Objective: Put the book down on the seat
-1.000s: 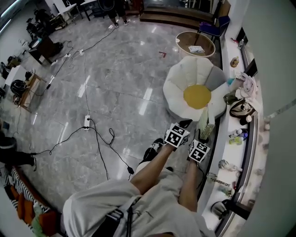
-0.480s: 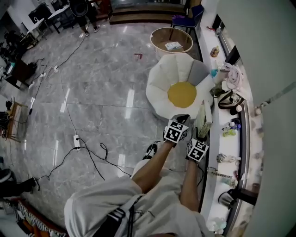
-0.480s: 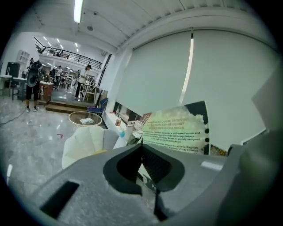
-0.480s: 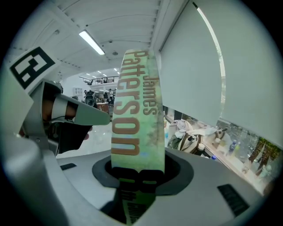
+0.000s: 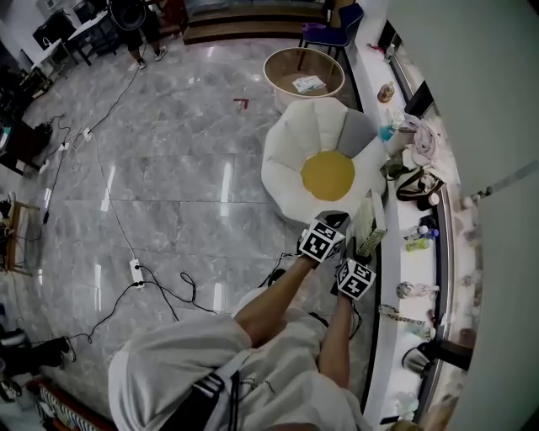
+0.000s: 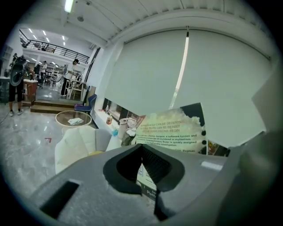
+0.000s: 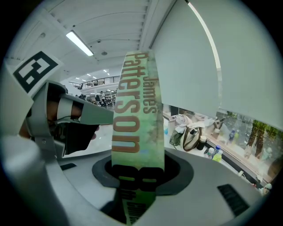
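I hold a book (image 5: 369, 224) upright between both grippers, just short of the near right edge of the seat (image 5: 290, 160), a white flower-shaped chair with a yellow cushion. My left gripper (image 5: 336, 222) is shut on the book's lower edge; in the left gripper view the pale back cover (image 6: 170, 132) rises out of the left gripper (image 6: 147, 175), with the seat (image 6: 77, 141) low at the left. My right gripper (image 5: 363, 250) is shut on the spine; the green spine (image 7: 135, 128) with brown lettering stands in the right gripper (image 7: 137, 178).
A round wooden table (image 5: 290, 61) with paper on it stands beyond the seat, and a purple chair (image 5: 334, 21) behind that. The white window ledge (image 5: 394, 278) on the right carries bags, a kettle and bottles (image 5: 419, 238). Cables and a power strip (image 5: 135, 271) lie on the marble floor at the left.
The person has stepped forward, and the seat now lies a little closer to the grippers and further left. Both grippers still hold the upright book.
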Available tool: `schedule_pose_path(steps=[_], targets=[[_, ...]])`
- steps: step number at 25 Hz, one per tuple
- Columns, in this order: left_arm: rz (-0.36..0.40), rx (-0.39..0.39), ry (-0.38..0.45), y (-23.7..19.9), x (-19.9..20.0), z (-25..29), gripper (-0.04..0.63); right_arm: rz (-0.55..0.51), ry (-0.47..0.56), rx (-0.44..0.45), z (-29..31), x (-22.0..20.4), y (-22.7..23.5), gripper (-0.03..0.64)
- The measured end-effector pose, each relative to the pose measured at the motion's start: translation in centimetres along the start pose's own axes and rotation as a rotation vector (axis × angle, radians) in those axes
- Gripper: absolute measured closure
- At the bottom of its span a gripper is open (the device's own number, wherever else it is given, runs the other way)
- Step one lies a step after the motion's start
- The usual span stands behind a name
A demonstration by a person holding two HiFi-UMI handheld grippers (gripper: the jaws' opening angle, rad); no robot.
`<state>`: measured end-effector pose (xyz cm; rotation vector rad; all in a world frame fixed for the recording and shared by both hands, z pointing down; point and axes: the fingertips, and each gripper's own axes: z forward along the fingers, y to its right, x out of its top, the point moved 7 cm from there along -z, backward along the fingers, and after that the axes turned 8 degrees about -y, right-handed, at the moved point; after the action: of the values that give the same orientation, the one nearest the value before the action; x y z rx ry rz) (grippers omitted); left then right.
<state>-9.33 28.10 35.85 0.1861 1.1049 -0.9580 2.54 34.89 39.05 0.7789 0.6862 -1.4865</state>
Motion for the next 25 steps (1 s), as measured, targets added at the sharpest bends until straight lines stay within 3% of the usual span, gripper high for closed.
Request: schedule_pose_path(steps=[3,7,13,17,25], targets=[[0.020,-0.043,0.002,-0.4,-0.6,-1.3,0.586,-0.002,0.012,-0.008,-0.6,0.0,-1.9,0.459],[-0.016,-0.010,0.040,-3.1,-0.2,-2.1,0.586,-0.037,0.011,0.011,1.0,1.0,-3.6,0.459],[-0.034,0.037,0.061,-4.4,0.2,-1.4,0.586,-0.010,-0.005,-0.003,2.9,0.9,-2.1,0.459],[-0.042,0.079,0.031,-5.1,-0.2,-0.4,0.586,0.010,-0.020,0.009,4.2,0.7,-1.2,0.459],[-0.041,0.142,0.015,-5.4,2.3,3.5,0.586,0.018,-0.006,0.051,7.2,4.0,1.6,0.459]])
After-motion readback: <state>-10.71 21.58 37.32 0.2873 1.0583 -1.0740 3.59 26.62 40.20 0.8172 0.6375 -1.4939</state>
